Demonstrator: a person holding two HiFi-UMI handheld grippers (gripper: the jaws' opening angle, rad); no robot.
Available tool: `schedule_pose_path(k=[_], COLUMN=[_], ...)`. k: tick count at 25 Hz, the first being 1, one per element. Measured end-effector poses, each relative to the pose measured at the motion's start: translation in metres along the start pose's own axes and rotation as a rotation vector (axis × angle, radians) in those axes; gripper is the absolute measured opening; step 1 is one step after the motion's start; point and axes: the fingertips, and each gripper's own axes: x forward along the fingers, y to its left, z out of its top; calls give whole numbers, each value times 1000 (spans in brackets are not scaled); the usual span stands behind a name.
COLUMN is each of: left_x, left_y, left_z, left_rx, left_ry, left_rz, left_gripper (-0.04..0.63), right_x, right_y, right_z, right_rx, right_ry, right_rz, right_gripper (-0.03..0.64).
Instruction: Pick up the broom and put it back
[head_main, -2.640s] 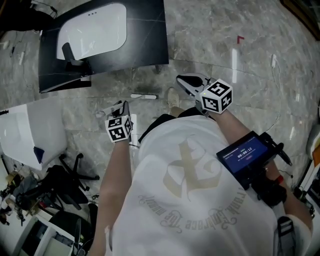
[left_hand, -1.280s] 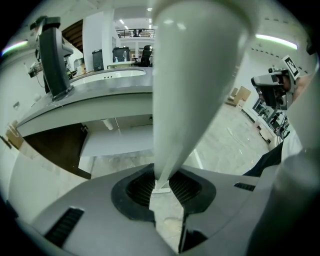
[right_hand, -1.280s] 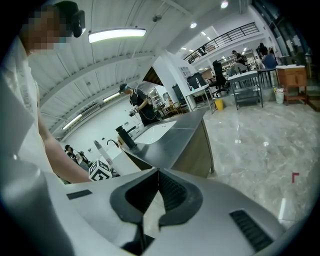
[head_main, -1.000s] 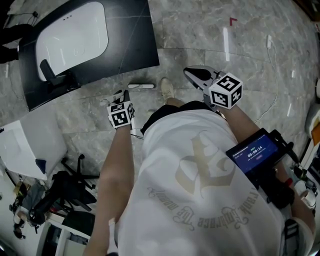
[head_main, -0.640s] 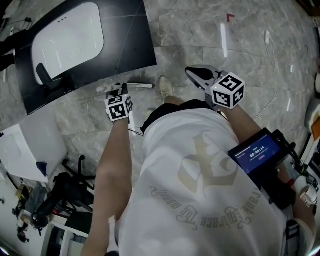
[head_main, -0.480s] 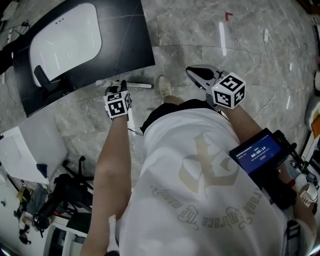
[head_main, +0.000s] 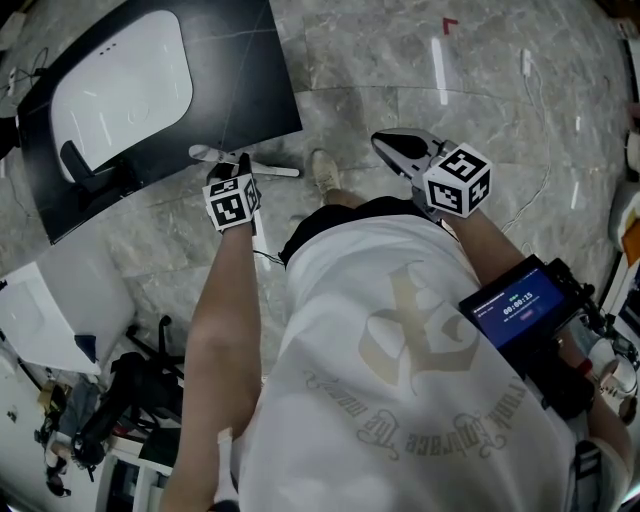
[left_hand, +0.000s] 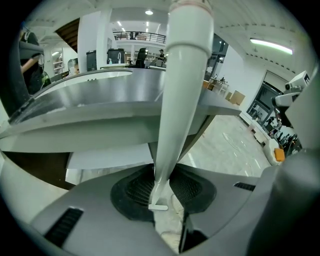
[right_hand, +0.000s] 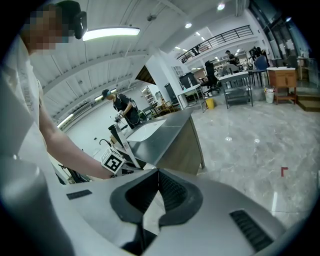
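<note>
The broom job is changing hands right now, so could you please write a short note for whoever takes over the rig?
Left gripper: shut on the broom, whose white handle rises from between the pads.
Right gripper: shut and empty, held out over the marble floor.
Place: the person stands beside the dark table, with the broom close to its edge.
Done: the broom is gripped. Its head is not in view.
Left: carry it to its place and set it down. No view shows where that place is.

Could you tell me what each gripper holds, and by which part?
The left gripper grips the white broom handle at its narrow end; the right gripper holds nothing.
</note>
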Motion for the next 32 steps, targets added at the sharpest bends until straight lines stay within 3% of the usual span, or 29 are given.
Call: schedule_pose_path(k=[3,8,21,32], left_x=[0,2,-16,-72], left_y=[0,-3,-7,-30], left_z=[0,-1,1,-8], left_rx=[-13,-17,-39,-70], left_ry=[-7,-5,-34,-101], left_rz=[-11,-17,-31,-59], left_gripper=[95,158,166,166], right_x=[0,-1,8,33], right_y=[0,-2,2,33], right_z=[0,-1,4,17], right_rx=[-1,-3,-14,-64], right_ry=[3,0,3,2], right_rz=[-1,-2,24,122], right_gripper=[17,17,17,17])
